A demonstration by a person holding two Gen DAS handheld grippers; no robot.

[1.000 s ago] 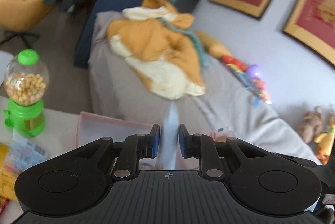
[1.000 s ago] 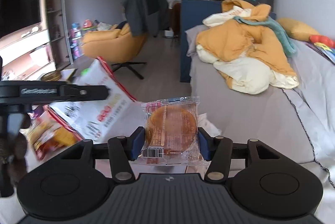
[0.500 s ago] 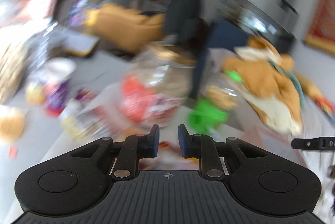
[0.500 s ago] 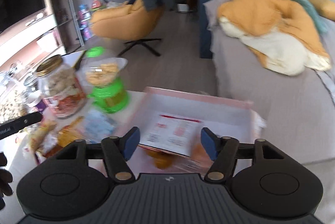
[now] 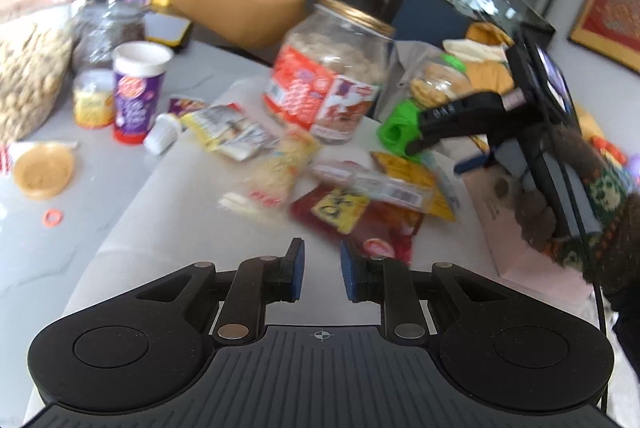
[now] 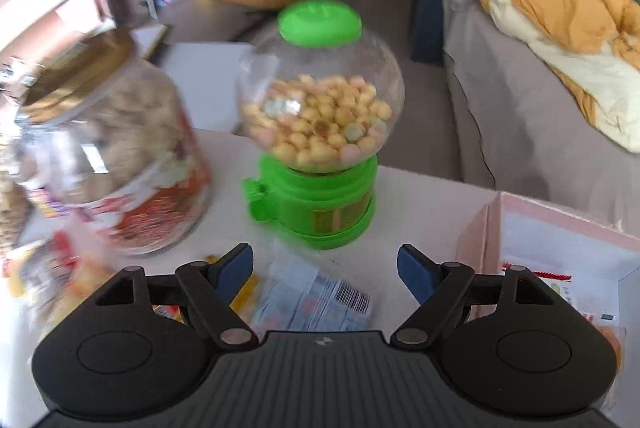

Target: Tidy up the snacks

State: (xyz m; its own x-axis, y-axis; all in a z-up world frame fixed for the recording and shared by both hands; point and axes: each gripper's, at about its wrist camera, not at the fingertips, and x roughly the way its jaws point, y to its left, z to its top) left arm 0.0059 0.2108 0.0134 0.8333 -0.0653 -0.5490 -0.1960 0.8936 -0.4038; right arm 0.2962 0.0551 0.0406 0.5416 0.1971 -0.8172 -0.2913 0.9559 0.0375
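My left gripper (image 5: 321, 274) is open a little and empty, low over the white table, pointing at a heap of snack packets: a red packet (image 5: 352, 220), a yellow chip bag (image 5: 412, 174) and a pale noodle packet (image 5: 280, 168). My right gripper (image 6: 325, 270) is wide open and empty above a light blue packet (image 6: 316, 302), in front of the green candy dispenser (image 6: 320, 132). It also shows in the left wrist view (image 5: 472, 116). The pink box (image 6: 560, 240) at the right holds packets.
A big glass jar with a gold lid (image 5: 332, 72) stands behind the heap; it also shows in the right wrist view (image 6: 108, 156). A purple cup (image 5: 136, 92), small yellow tub (image 5: 92, 98) and peanut jar (image 5: 28, 76) stand at the left. A grey sofa (image 6: 520, 116) lies beyond the table.
My right gripper let go of the round biscuit packet into the pink box and moved left toward the green dispenser. My left gripper swung left from the sofa to the snack heap.
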